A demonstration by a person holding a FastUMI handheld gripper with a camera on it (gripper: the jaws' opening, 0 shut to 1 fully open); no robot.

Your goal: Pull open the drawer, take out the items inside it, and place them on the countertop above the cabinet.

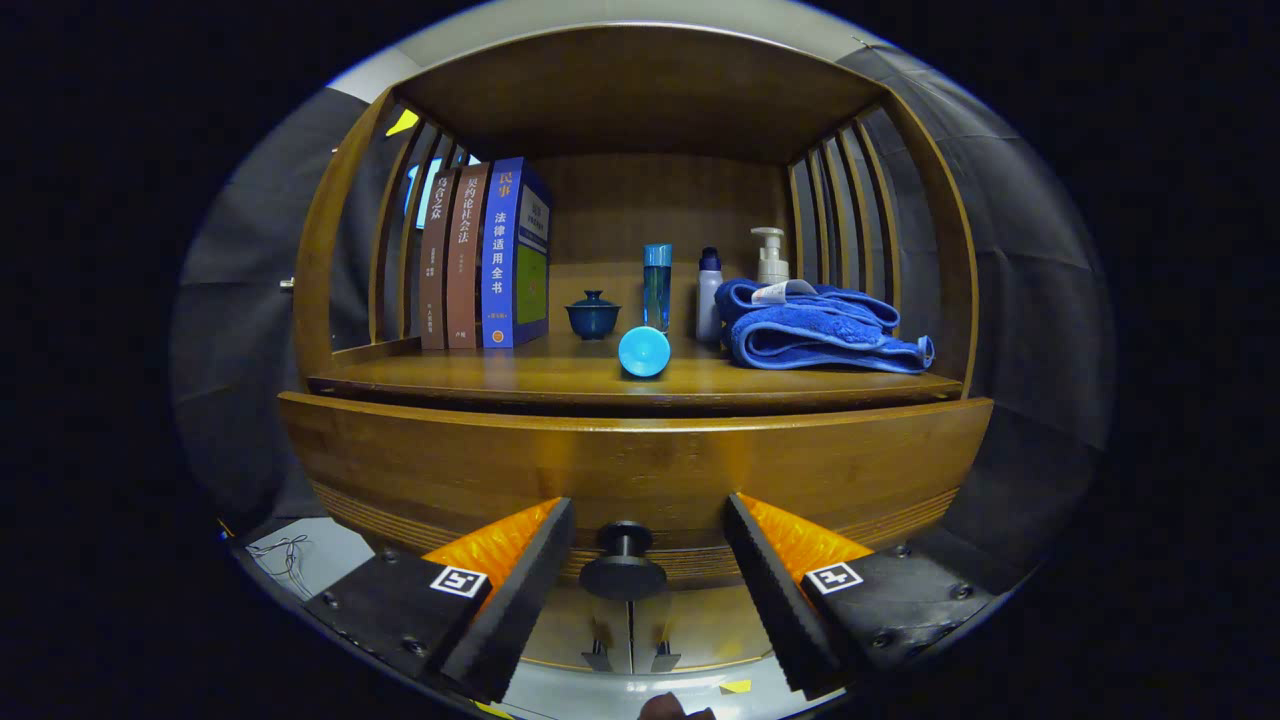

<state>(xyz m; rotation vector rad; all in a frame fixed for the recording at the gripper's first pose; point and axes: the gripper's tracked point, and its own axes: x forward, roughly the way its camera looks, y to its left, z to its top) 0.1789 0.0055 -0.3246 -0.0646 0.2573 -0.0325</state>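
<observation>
The wooden drawer front [640, 460] spans the cabinet just ahead of me, below the countertop [560, 378]. A dark gap runs between its top edge and the countertop's lip. Its black round knob [622, 572] sticks out toward me and sits between my two fingers. My gripper [648, 520] is open, with the black and orange fingers [520, 570] either side of the knob and not touching it. The drawer's inside is hidden.
On the countertop stand three books [485, 255] at the left, a dark blue lidded cup [593, 315], a light blue cup on its side [644, 351], a tall blue bottle [657, 285], a white bottle, a pump bottle [770, 255] and a folded blue towel [815, 325]. Slatted wooden walls close both sides.
</observation>
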